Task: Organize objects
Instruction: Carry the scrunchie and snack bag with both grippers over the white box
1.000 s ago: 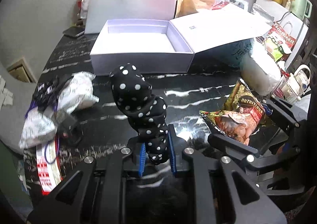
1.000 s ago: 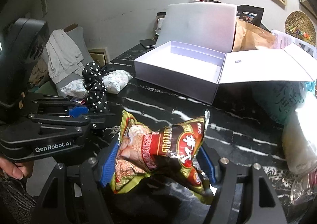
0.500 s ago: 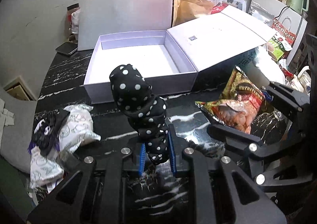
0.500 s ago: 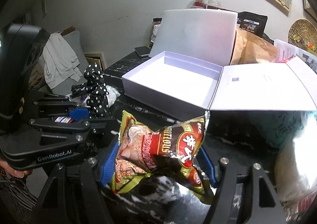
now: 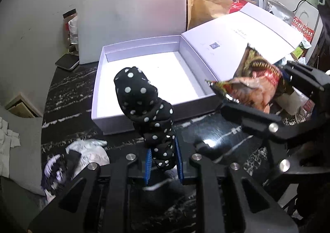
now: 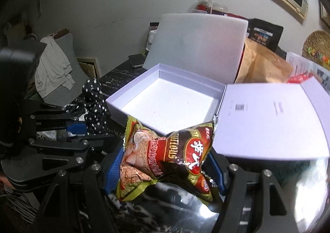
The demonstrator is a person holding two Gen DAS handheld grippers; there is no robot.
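Observation:
My left gripper (image 5: pixel 164 163) is shut on a rolled black cloth with white dots (image 5: pixel 142 105), which stands up between its blue pads just in front of the open white box (image 5: pixel 111 101). In the right wrist view the same dotted cloth (image 6: pixel 93 107) shows at the left. My right gripper (image 6: pixel 165 171) is shut on a red and brown snack bag (image 6: pixel 165 156), held in the air near the box's front corner. That snack bag (image 5: pixel 253 86) hangs to the right of the box in the left wrist view. The box (image 6: pixel 171 101) is empty, its lid (image 6: pixel 268 115) folded out to the right.
A white foam board (image 5: pixel 134 16) leans behind the box, with a phone (image 5: pixel 67 61) to its left. Crumpled white packets (image 5: pixel 86 154) lie on the black marble table (image 5: pixel 68 92) at left. A brown paper bag (image 6: pixel 266 68), jars and clutter crowd the back right.
Both grippers have carried their loads toward the white box and slightly up. The box now looms larger and closer in both views; the grips are unchanged.

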